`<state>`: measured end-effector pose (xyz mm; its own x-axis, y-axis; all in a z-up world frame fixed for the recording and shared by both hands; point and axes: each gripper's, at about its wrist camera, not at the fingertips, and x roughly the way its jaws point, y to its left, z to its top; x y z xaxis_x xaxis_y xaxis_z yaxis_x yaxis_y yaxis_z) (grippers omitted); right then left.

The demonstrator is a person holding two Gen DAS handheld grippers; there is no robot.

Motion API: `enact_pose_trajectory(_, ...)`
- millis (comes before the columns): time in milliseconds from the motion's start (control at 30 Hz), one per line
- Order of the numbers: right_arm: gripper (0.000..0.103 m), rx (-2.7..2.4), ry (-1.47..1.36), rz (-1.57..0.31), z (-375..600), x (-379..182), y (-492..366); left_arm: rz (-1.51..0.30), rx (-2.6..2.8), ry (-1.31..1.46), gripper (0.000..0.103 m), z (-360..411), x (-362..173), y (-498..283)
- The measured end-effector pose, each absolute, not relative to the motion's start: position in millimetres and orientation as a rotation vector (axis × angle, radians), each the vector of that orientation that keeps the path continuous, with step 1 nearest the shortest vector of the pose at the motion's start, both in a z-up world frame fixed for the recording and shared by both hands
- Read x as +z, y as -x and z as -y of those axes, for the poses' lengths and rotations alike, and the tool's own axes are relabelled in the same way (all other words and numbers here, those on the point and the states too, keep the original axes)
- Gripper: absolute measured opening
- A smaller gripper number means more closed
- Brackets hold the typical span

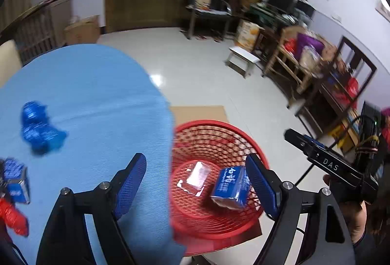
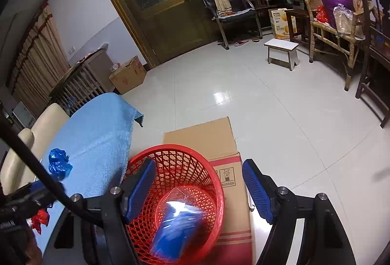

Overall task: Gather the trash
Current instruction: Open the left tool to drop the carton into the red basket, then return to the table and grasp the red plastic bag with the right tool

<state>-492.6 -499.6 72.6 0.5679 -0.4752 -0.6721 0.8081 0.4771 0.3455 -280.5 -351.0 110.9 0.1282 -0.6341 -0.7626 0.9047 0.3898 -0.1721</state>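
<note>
Left wrist view, blue packet (image 1: 231, 185) in red basket (image 1: 219, 126), below open left hand-held gripper (image 1: 196, 182)

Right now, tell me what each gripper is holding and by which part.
Nothing is held. The left gripper is open above the red basket, where the blue tissue pack lies free. The right gripper is open and empty too.

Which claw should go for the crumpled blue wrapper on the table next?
Probably the left claw: it is open and empty, and the crumpled blue wrapper lies on the blue tablecloth to its left. The right claw hangs over the red basket, farther off.
</note>
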Motion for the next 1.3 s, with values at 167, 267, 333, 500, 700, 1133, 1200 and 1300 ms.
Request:
enact_pose_trajectory(167,0.077,-0.8,-0.684,-0.55,489.9,75.9,478.8,-0.895,-1.047,-0.296,0.084,298.3,111.7,245.4)
enact_pose_trajectory(267,0.077,-0.773,-0.68,-0.56,484.5,78.7,464.3,-0.909,-0.977,-0.244,0.084,266.1,110.3,227.7)
enact_pose_trajectory(333,0.077,-0.751,-0.678,-0.559,481.9,86.5,450.8,-0.912,-0.945,-0.211,0.084,245.9,109.6,217.6)
enact_pose_trajectory(500,0.077,-0.639,-0.597,-0.55,473.8,136.6,392.0,-0.908,-0.825,-0.126,0.084,189.9,106.9,191.8)
enact_pose_trajectory(700,0.087,-0.567,-0.435,-0.409,467.6,249.1,315.5,-0.898,-0.681,-0.045,0.084,127.8,102.5,167.7)
enact_pose_trajectory(1133,0.093,-0.239,-0.338,-0.758,319.6,129.0,233.1,-0.88,-0.381,-0.007,0.084,33.2,77.5,127.7)
enact_pose_trajectory(1200,0.093,-0.208,-0.352,-0.799,308.2,109.9,225.8,-0.89,-0.362,-0.001,0.084,28.3,72.0,123.0)
enact_pose_trajectory(1300,0.093,-0.175,-0.357,-0.833,291.3,88.6,218.7,-0.908,-0.346,0.011,0.084,21.7,64.0,120.4)
